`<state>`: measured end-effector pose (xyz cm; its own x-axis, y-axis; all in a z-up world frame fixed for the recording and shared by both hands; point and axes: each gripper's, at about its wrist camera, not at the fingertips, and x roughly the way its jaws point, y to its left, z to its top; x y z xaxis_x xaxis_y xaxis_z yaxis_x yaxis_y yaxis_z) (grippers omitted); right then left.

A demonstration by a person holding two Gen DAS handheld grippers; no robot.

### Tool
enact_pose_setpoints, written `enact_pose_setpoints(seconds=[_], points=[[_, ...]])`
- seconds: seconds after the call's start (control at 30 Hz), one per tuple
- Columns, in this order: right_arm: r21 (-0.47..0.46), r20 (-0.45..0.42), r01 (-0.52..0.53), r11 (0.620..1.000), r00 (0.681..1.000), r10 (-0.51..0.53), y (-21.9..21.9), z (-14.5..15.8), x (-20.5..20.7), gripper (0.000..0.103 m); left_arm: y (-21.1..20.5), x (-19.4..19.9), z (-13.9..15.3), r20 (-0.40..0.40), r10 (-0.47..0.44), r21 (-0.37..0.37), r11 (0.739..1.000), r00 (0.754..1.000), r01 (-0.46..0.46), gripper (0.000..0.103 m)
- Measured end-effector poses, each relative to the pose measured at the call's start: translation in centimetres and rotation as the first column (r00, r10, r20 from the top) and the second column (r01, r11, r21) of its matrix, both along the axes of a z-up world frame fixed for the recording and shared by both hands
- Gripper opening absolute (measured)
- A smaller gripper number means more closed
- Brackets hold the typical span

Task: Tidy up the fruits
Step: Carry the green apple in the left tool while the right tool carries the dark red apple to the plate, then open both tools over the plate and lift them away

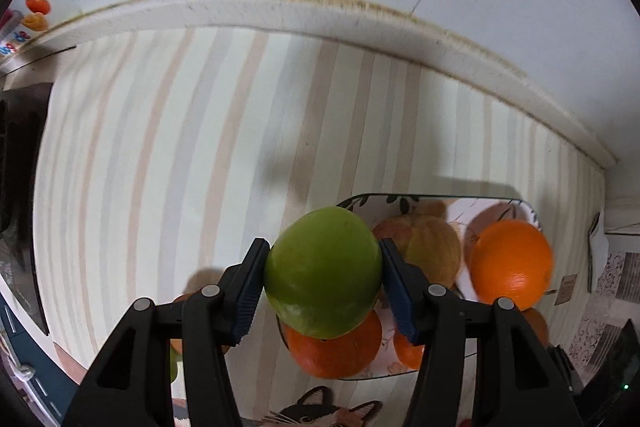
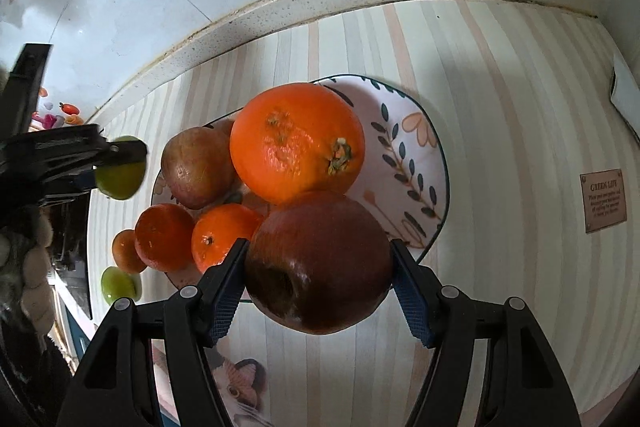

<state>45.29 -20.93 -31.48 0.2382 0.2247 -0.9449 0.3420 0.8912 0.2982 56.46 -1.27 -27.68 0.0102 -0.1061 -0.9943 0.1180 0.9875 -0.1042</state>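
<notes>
Two held fruits: red apple (image 2: 320, 263), green apple (image 1: 323, 271); four oranges.

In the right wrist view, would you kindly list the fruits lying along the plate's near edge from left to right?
Green fruit → small orange → tangerine → stemmed tangerine → dark red apple, held in the right gripper.

cat picture (image 1: 320, 411): cut off at bottom | label (image 2: 604, 200): print unreadable

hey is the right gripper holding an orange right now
No, the right gripper is clamped on a dark red apple, while the big orange sits behind it on the plate.
</notes>
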Motion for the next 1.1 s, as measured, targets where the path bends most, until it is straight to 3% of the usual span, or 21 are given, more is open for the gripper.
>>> enact_pose_setpoints(seconds=[0.33, 0.53, 0.7, 0.8, 0.93, 1.1], points=[[0.087, -0.031, 0.074, 0.993, 0.997, -0.072, -1.1, -1.6, -0.3, 0.072, 0.8, 0.0, -1.3, -0.05, 0.029, -0.006, 1.0, 0.998, -0.03, 0.053], [0.093, -0.036, 0.065, 0.994, 0.997, -0.062, -1.0, -0.9, -0.1, 0.084, 1.3, 0.2, -0.8, -0.067, 0.034, -0.066, 0.997, 0.997, -0.038, 0.059], [0.102, -0.036, 0.064, 0.993, 0.998, -0.061, -1.1, -0.2, -0.4, 0.088, 1.6, 0.0, 0.9, -0.029, 0.028, -0.064, 0.998, 0.999, -0.03, 0.061], [0.092, -0.032, 0.039, 0.995, 0.999, -0.037, -1.0, 0.5, -0.4, 0.094, 1.4, -0.5, 2.1, 0.006, 0.022, -0.045, 0.999, 1.0, -0.022, 0.078], [0.028, -0.037, 0.007, 1.0, 0.999, -0.006, -0.6, 2.0, -0.6, 0.098, 1.9, -1.7, 3.8, 0.049, 0.017, -0.032, 0.999, 0.999, -0.016, 0.087], [-0.052, -0.026, -0.05, 0.997, 0.998, 0.049, 0.3, 4.0, -1.1, 0.098, 2.7, -5.1, 5.7, 0.1, 0.025, -0.026, 0.999, 0.995, -0.022, 0.088]])
